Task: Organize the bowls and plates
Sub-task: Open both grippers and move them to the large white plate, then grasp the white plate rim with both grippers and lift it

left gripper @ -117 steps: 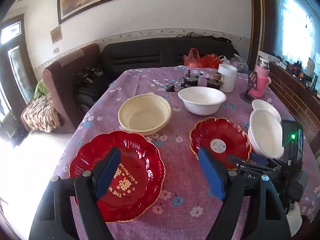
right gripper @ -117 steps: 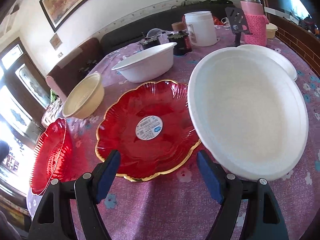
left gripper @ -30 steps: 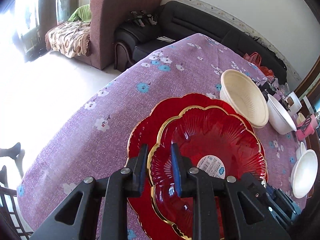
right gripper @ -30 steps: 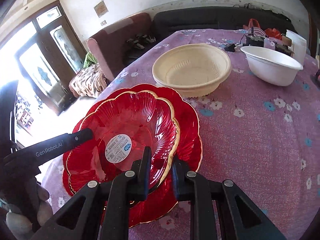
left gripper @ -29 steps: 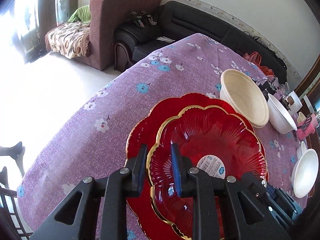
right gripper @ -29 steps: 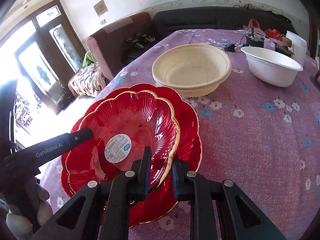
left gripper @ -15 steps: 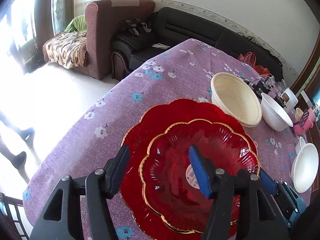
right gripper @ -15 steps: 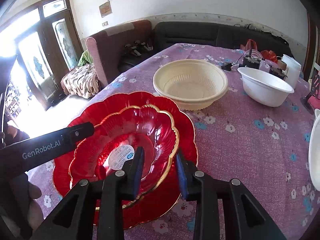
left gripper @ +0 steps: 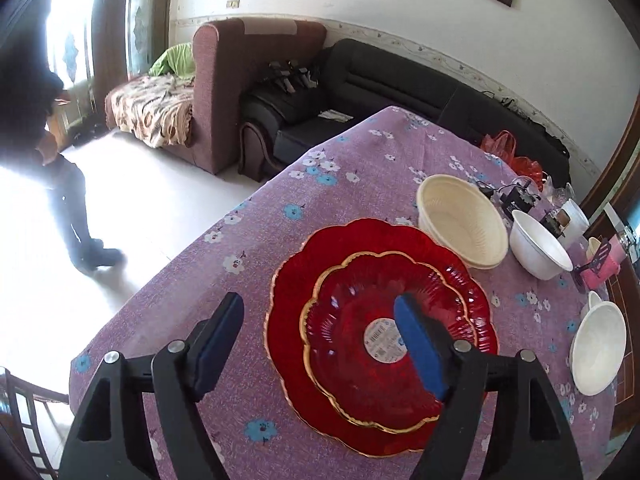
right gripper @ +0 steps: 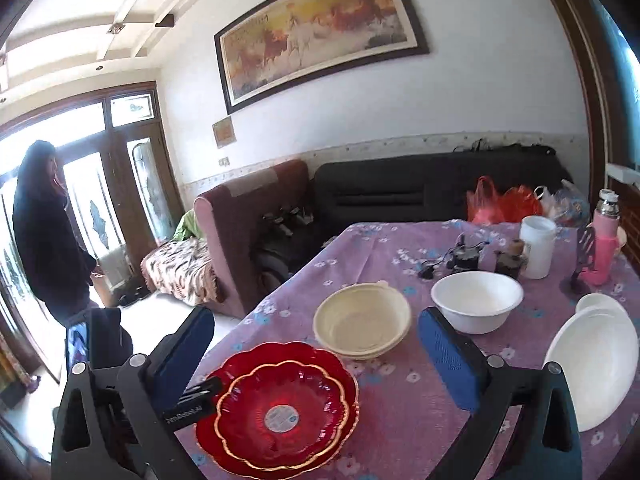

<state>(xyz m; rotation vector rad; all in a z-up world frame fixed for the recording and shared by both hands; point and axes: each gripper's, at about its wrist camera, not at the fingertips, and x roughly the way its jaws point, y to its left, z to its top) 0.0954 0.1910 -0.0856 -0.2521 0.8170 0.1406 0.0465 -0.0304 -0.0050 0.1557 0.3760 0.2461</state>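
A small red gold-rimmed plate lies stacked inside a larger red plate on the purple flowered tablecloth; the stack also shows in the right wrist view. My left gripper is open and empty just above the stack's near edge. My right gripper is open, empty and raised above the table. Beyond the stack sit a cream bowl and a white bowl. Two stacked white plates lie at the right.
A white jar, a pink flask, a phone stand and cables crowd the table's far end. A black sofa and a maroon armchair stand behind. A person stands by the door. The table edge is at left.
Both grippers let go of the small red plate, now resting inside the large one, opened wide and drew back upward. A person has come into view by the door.
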